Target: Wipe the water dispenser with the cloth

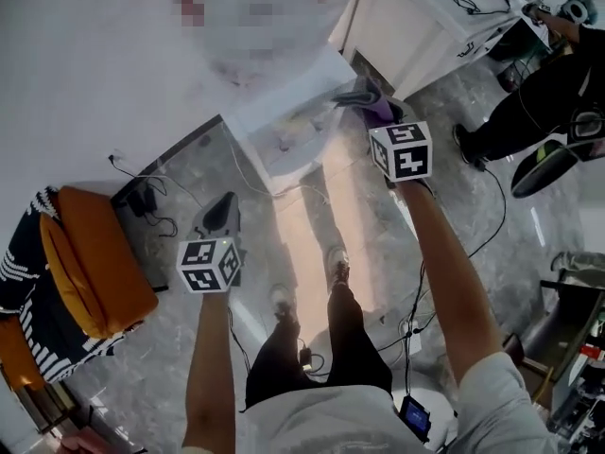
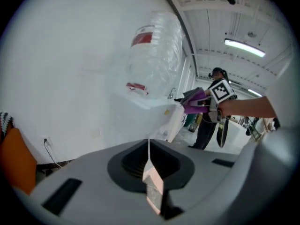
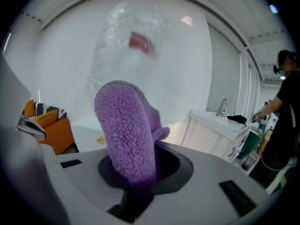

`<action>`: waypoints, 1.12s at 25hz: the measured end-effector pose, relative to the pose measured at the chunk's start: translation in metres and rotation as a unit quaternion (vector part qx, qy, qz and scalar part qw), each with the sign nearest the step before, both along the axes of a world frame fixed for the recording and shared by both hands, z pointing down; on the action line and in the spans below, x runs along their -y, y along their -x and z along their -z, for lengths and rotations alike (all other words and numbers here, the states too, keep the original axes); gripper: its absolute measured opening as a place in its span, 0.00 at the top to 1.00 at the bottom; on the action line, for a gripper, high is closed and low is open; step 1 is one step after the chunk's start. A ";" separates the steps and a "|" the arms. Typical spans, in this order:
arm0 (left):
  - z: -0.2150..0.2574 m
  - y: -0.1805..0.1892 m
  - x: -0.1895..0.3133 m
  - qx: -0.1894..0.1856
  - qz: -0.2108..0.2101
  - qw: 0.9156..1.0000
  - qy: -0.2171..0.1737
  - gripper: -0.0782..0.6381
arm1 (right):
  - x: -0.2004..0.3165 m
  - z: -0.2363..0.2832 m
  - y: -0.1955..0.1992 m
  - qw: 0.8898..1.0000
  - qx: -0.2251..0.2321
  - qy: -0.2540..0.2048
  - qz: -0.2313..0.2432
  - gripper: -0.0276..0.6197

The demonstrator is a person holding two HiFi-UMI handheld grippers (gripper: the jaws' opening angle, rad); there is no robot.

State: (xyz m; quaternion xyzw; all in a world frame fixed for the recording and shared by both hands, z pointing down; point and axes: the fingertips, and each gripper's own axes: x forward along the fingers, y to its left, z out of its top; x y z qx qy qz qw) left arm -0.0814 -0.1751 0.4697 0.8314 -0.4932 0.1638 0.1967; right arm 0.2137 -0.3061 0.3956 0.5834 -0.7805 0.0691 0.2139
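The white water dispenser [image 1: 284, 126] stands against the wall with a clear bottle [image 1: 255, 17] on top. My right gripper [image 1: 367, 100] is shut on a purple cloth [image 1: 380, 112] at the dispenser's upper right corner. In the right gripper view the fluffy cloth [image 3: 126, 130] sticks up from the jaws and hides them, with the bottle [image 3: 136, 46] behind it. My left gripper [image 1: 219, 212] hangs lower and to the left, apart from the dispenser, shut on nothing. The left gripper view shows the dispenser [image 2: 140, 116], the bottle [image 2: 154, 55] and the cloth [image 2: 194, 100].
An orange cushioned seat with a striped cloth [image 1: 90, 263] stands at the left. Cables and a plug [image 1: 151, 201] lie by the wall. A white sink cabinet [image 1: 425, 26] is right of the dispenser, and a person in black [image 1: 539, 102] stands beyond it.
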 end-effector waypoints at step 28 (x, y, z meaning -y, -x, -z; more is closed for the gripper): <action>0.312 0.072 -0.094 0.004 -0.071 0.977 -0.202 0.86 | -0.269 0.280 0.168 0.989 0.045 -0.123 0.065 0.85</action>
